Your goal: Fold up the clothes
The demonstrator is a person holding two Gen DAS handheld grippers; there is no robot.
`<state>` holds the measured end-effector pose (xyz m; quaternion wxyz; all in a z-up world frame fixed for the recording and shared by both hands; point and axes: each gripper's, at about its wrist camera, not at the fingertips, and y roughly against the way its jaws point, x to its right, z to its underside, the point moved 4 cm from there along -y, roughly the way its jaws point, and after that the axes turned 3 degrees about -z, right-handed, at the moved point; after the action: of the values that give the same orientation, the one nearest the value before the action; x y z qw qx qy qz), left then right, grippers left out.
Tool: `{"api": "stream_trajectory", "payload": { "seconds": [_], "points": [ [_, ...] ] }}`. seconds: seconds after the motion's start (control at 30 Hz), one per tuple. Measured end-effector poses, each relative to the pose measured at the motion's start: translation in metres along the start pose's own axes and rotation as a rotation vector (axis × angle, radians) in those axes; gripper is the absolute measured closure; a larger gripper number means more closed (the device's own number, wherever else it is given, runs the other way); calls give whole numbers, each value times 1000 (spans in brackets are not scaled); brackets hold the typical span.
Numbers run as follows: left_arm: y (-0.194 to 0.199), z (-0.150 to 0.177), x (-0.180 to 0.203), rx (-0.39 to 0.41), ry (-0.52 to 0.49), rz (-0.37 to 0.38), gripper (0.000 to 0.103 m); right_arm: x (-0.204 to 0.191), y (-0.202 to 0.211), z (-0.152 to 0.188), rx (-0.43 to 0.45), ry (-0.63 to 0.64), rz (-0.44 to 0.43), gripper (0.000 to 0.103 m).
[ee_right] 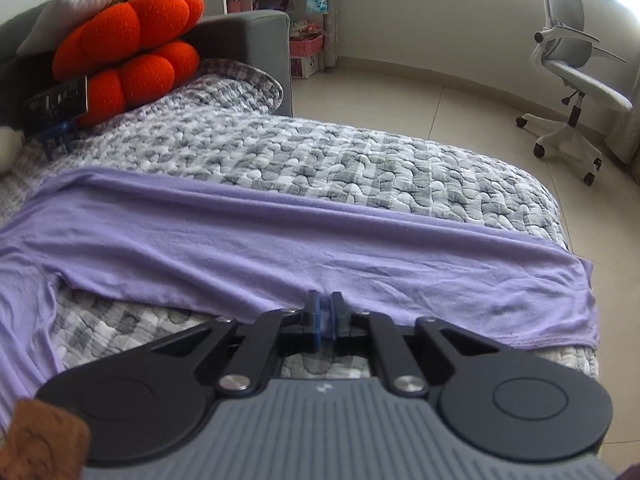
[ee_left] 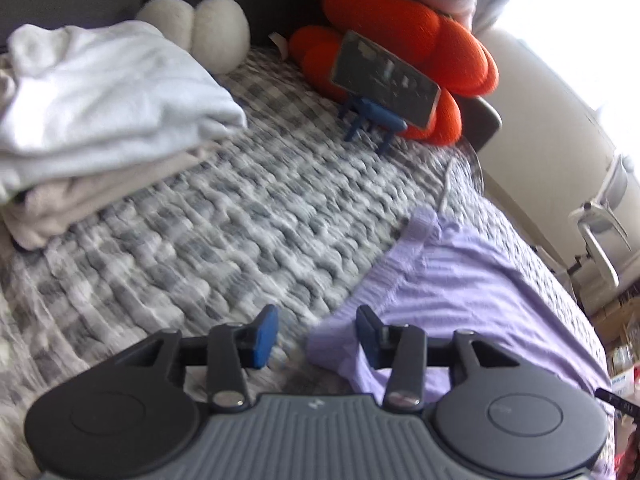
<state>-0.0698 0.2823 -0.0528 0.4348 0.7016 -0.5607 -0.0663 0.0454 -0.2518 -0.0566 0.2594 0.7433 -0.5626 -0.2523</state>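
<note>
A lilac T-shirt lies spread in a long band across the grey checked quilt, one sleeve trailing at the lower left. My right gripper is shut on the shirt's near edge, with cloth pinched between the blue pads. In the left wrist view the same shirt lies at the right. My left gripper stands open just above the quilt; the shirt's corner reaches beside the right finger, and the pads do not press on it.
A stack of folded white and beige clothes sits at the far left of the bed. An orange cushion and a phone on a blue stand stand at the head. The bed's edge drops to a tiled floor with an office chair.
</note>
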Motion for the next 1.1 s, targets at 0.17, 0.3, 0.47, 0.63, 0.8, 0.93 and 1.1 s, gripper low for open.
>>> {"api": "stream_trajectory", "payload": {
  "seconds": [0.17, 0.3, 0.47, 0.63, 0.8, 0.93, 1.1],
  "points": [
    [-6, -31, 16, 30, -14, 19, 51, -16, 6, -8, 29, 16, -56, 88],
    [-40, -48, 60, 7, -111, 56, 41, -54, 0, -6, -4, 129, -147, 87],
    [-95, -60, 108, -21, -216, 64, 34, -89, -8, -1, -36, 204, -247, 71],
    [-136, -66, 128, -8, -254, 13, 36, -105, -13, -1, -53, 232, -302, 71],
    [-144, -57, 140, 37, -325, -21, 77, -112, -19, 0, -56, 251, -307, 71],
    [-136, -60, 137, 102, -327, -64, 80, -118, -23, -1, -51, 261, -322, 71],
    [-132, -78, 119, 142, -246, -84, 80, -125, -25, -2, -42, 271, -329, 71]
  ]
}}
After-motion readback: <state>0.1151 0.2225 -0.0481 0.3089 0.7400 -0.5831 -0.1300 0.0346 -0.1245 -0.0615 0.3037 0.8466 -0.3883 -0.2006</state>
